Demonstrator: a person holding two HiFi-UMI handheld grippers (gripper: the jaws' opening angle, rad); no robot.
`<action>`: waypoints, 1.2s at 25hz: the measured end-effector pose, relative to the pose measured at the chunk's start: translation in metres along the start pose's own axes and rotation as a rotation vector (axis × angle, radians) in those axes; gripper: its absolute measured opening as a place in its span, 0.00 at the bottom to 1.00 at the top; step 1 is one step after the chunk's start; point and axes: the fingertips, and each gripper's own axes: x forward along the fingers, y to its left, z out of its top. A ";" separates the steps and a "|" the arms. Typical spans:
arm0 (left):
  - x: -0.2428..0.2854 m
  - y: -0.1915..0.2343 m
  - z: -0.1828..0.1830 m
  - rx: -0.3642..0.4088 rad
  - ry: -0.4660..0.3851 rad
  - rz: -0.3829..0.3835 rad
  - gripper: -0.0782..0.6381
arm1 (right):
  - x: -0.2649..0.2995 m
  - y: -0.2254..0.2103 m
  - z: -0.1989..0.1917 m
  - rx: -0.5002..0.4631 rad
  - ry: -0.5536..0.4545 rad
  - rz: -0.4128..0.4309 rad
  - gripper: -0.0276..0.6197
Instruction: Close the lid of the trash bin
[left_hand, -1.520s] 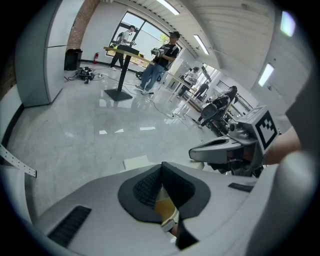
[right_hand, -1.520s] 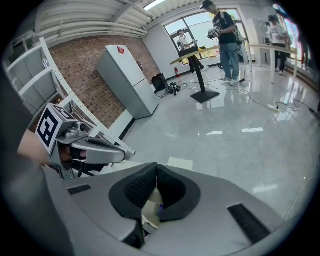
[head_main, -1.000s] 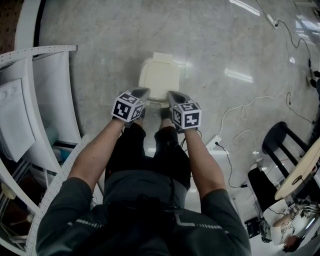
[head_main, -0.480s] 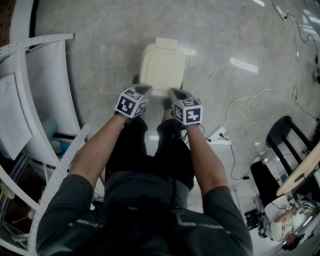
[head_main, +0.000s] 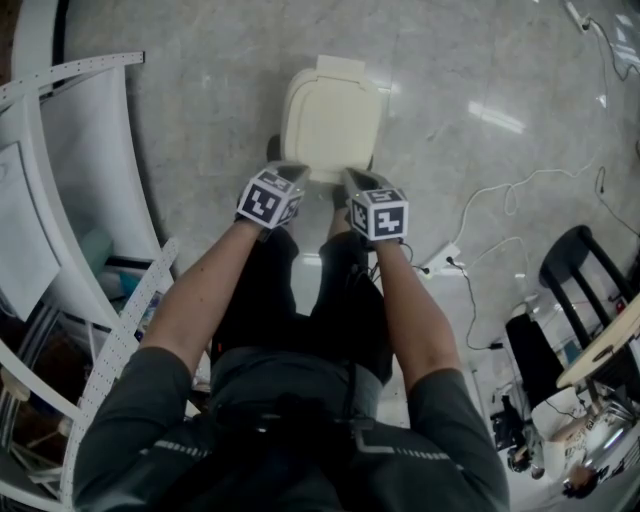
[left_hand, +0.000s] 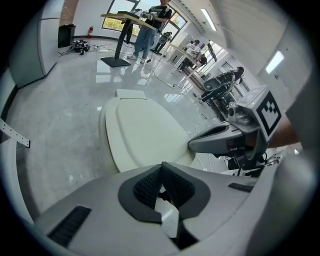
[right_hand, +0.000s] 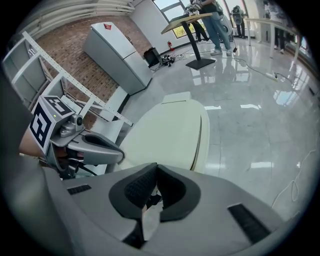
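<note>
— On the grey marble floor (head_main: 190, 90), straight ahead of the legs (head_main: 345, 300): a cream trash bin (left_hand: 103, 135). Lid (head_main: 332, 115), rounded and slightly domed, down flat on the rim, hinge tab at the far edge.
— And the tongs?
— Both over the lid's near edge. Left gripper (head_main: 288, 175) at the near-left corner, jaws pressed together tip to tip, nothing between them. Right gripper (head_main: 352, 180) at the near-right corner, likewise closed and empty. Side by side, a small gap apart, each with a marker cube (head_main: 268, 198) on top. Behind the grippers, bare forearms (head_main: 200, 300) stretched forward out of dark grey sleeves (head_main: 130, 420).
— Touching the lid?
— Hard to say; close above it at least, no clear contact in any view.
— Around the bin?
— Bright window glare on the polished floor beside the bin. To the left, a white perforated rack (head_main: 70, 200) with a pale panel (head_main: 25, 240) leaning inside. To the right, a white cable (head_main: 500, 195) looping across the floor toward a power strip (head_main: 440, 262); farther right, a black chair (head_main: 575, 290) and the edge of a round wooden tabletop (head_main: 605, 345).
— Farther off?
— Seen from the right gripper view: a white cabinet (right_hand: 115, 50) against a brick wall (right_hand: 65, 60). Seen from the left gripper view: people (left_hand: 147, 25) standing at a tall table (left_hand: 122, 17).
</note>
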 end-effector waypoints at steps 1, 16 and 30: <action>0.002 0.002 -0.002 -0.003 0.003 0.002 0.11 | 0.002 0.000 -0.002 0.000 0.002 -0.002 0.06; 0.033 0.015 -0.012 -0.056 0.027 0.001 0.11 | 0.035 -0.010 -0.027 0.002 0.078 -0.033 0.06; 0.026 0.020 -0.005 -0.114 -0.007 -0.008 0.11 | 0.035 -0.011 -0.020 -0.006 0.080 -0.028 0.06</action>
